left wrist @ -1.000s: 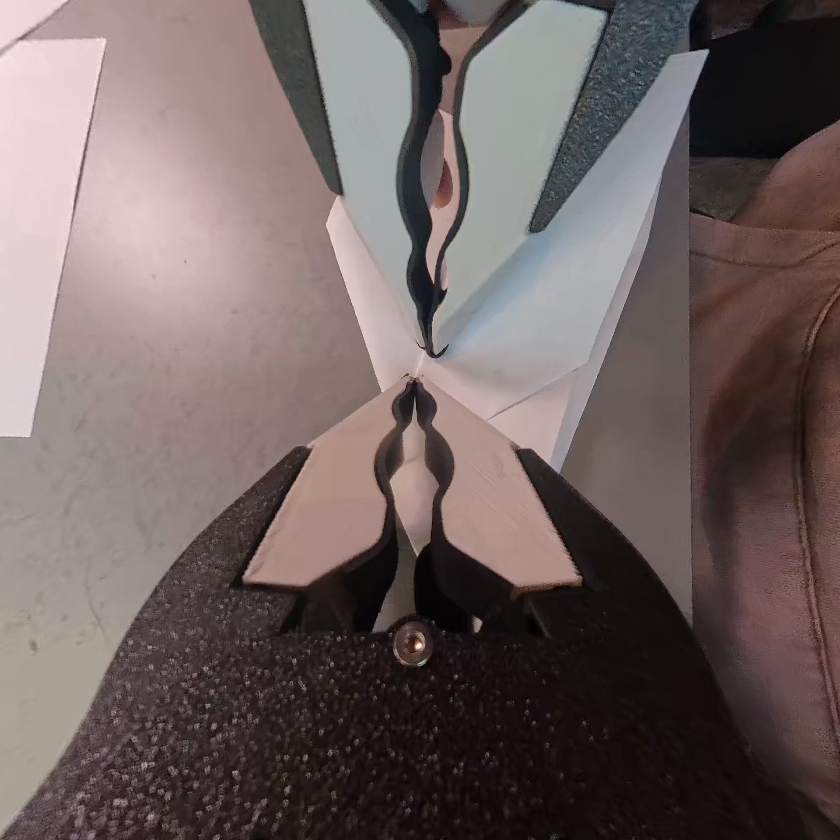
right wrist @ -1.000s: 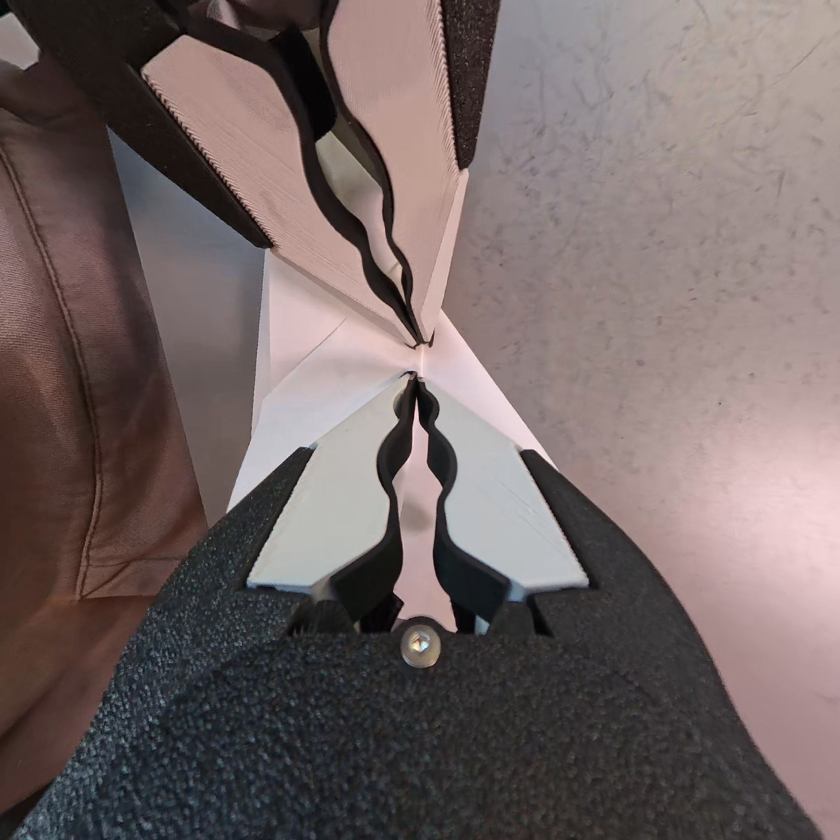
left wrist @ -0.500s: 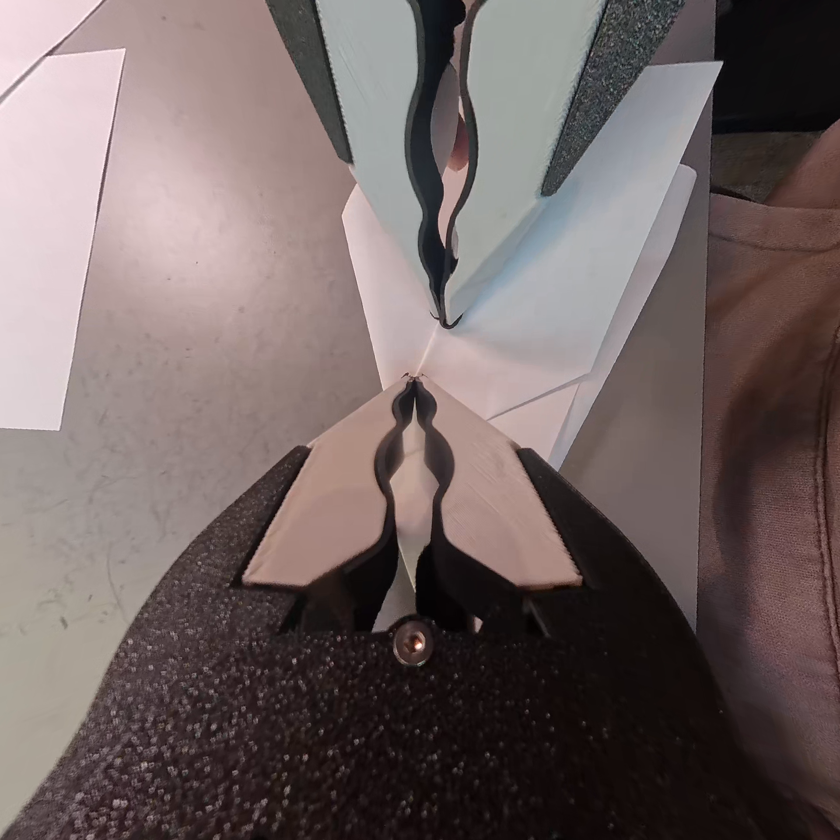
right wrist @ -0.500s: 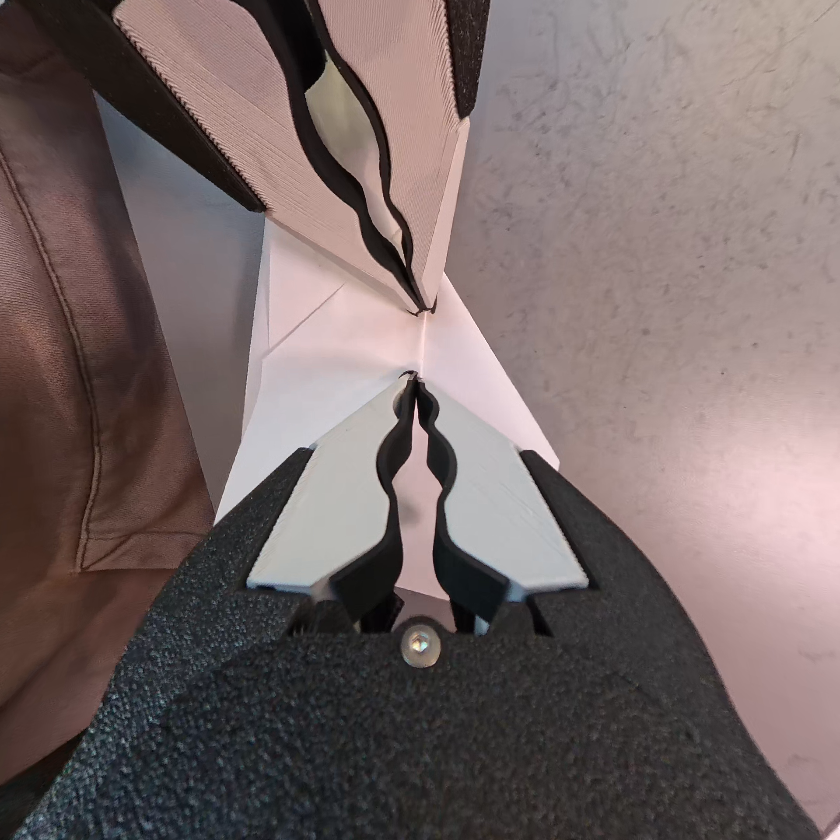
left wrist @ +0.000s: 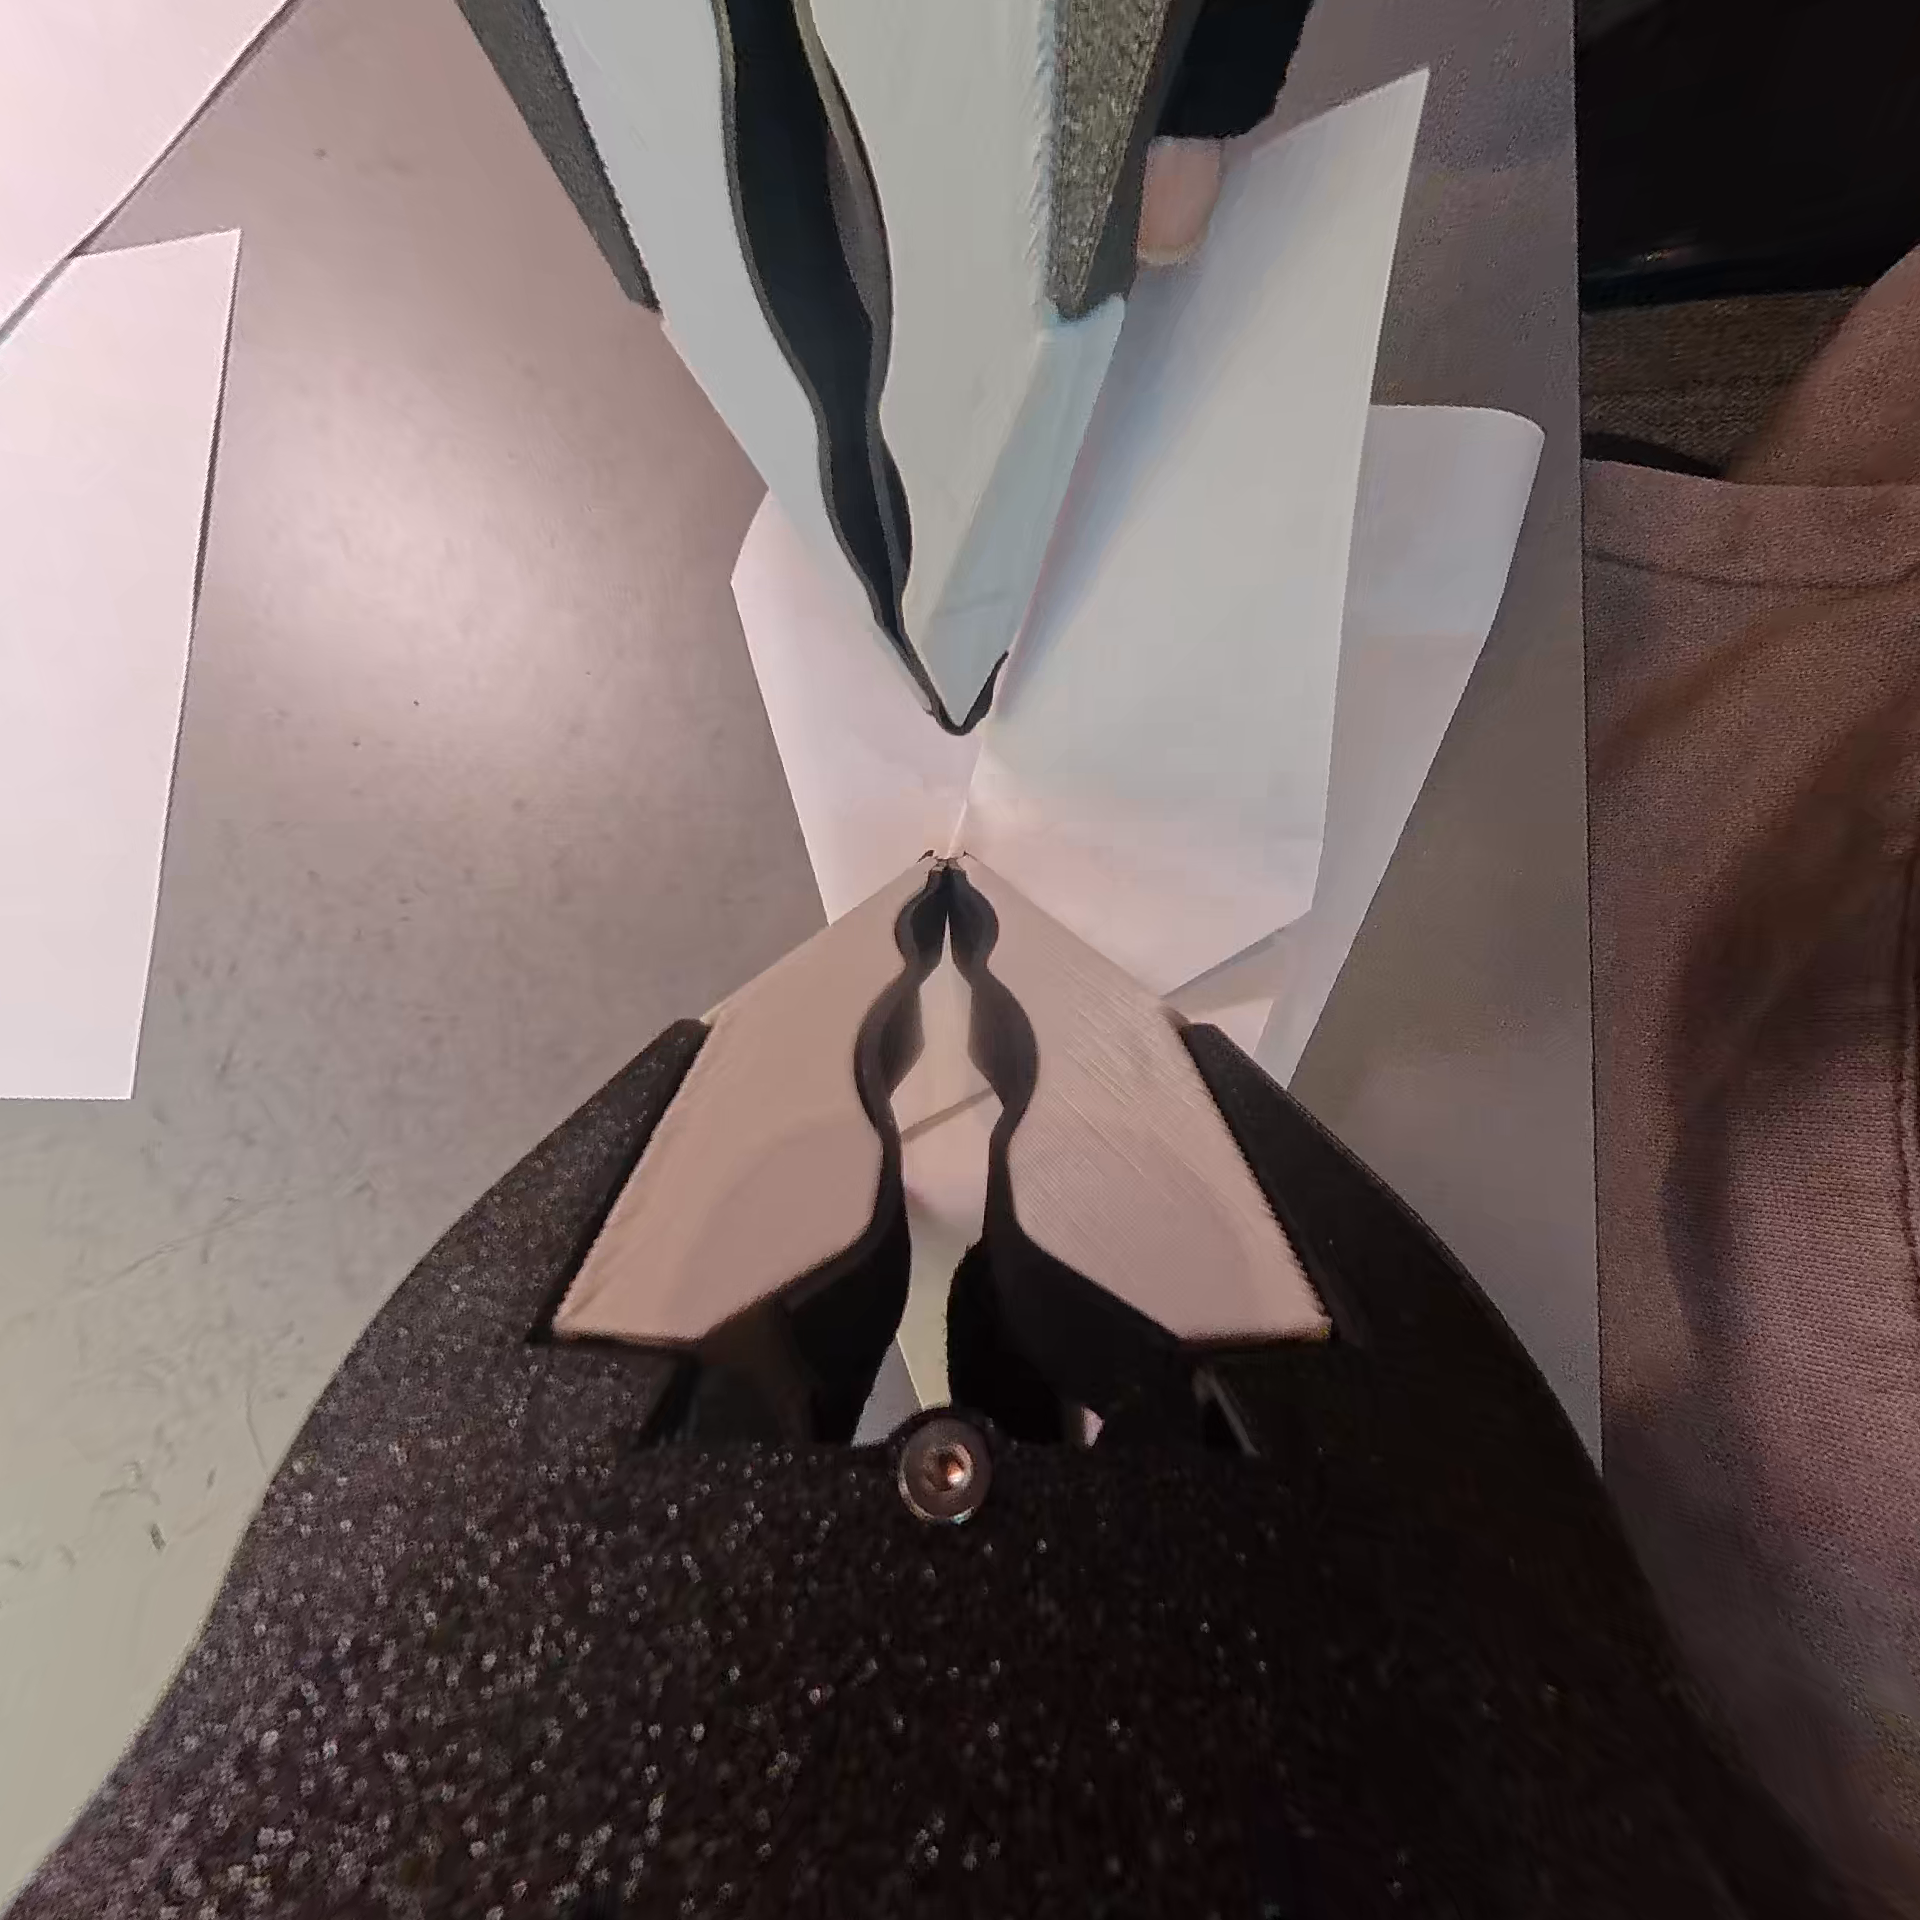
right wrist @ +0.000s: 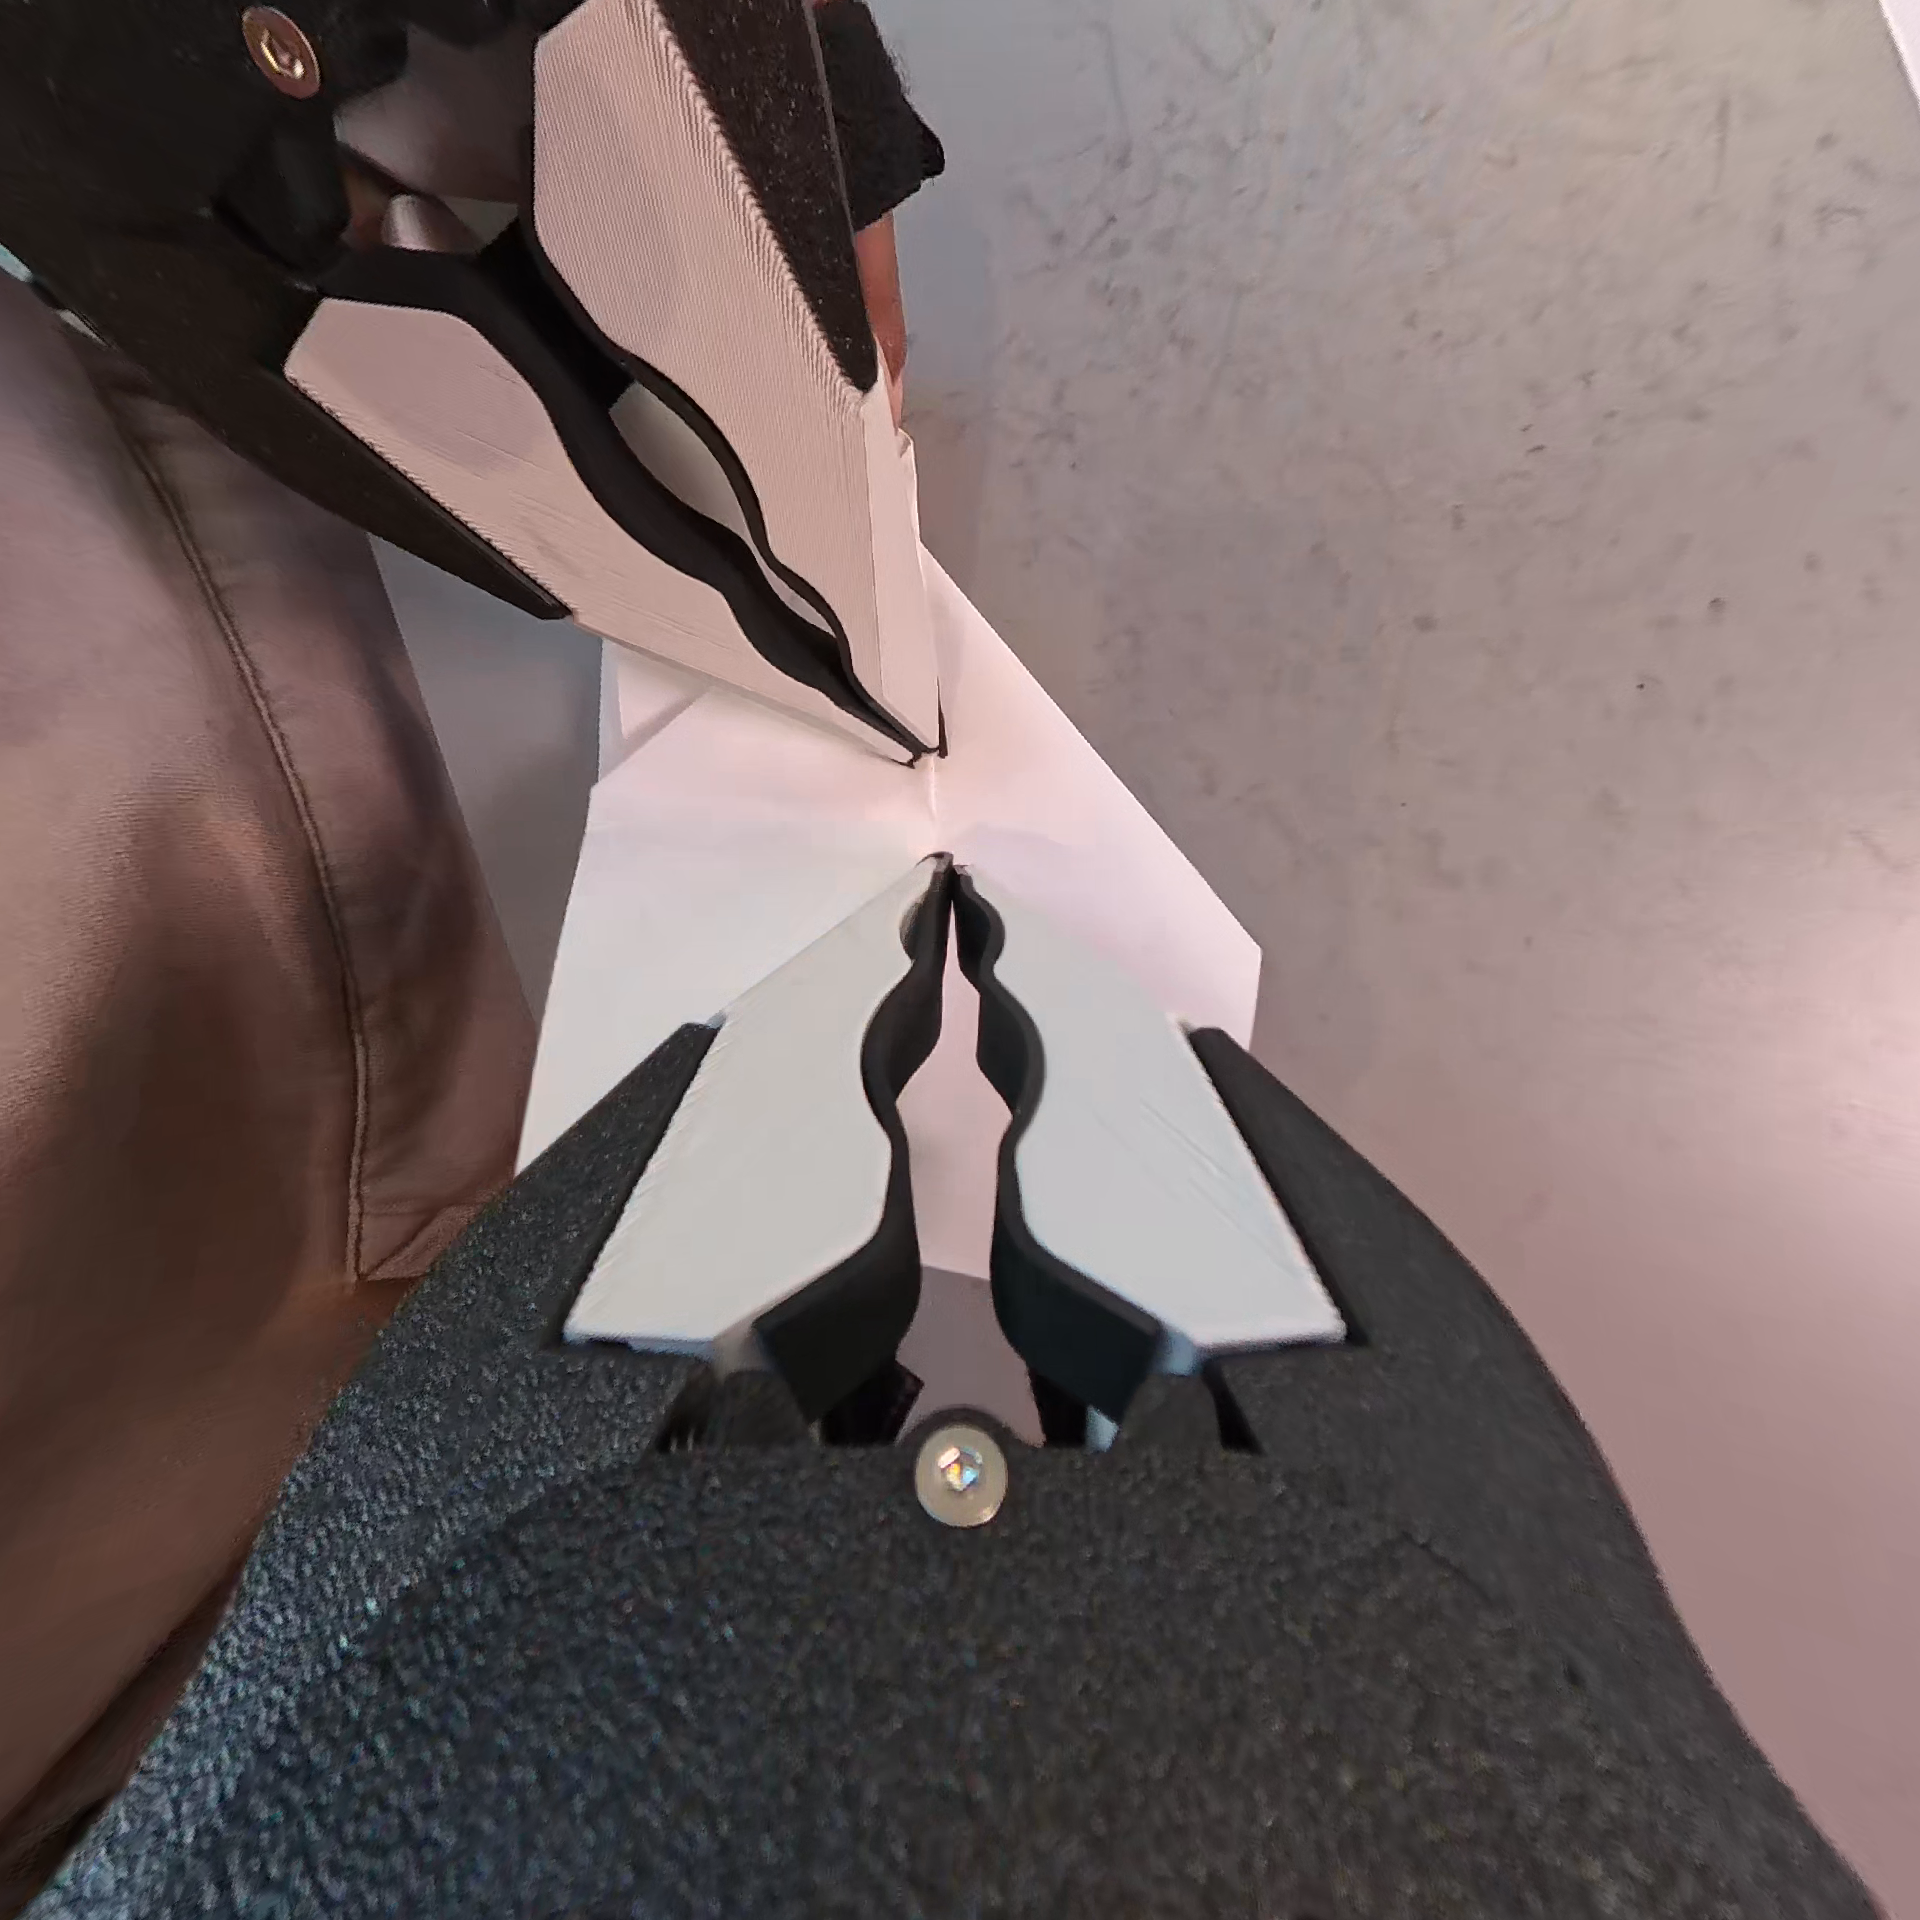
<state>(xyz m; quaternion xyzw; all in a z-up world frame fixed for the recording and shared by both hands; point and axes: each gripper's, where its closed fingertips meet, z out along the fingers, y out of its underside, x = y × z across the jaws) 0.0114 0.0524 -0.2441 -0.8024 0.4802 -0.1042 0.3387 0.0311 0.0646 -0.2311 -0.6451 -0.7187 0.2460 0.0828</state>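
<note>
Left wrist view: right gripper [left wrist: 961, 717] seemingly farther back along folded paper [left wrist: 1143, 727] than before.

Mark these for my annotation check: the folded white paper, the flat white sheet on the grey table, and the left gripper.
Folded white paper [left wrist: 1143, 748]: left wrist view, right flap.
Flat white sheet [left wrist: 104, 675]: left wrist view, its middle.
Left gripper [left wrist: 948, 858]: left wrist view, between its fingertips.

Folded paper [left wrist: 1122, 748] on table [left wrist: 436, 644], between two facing claws.
</note>
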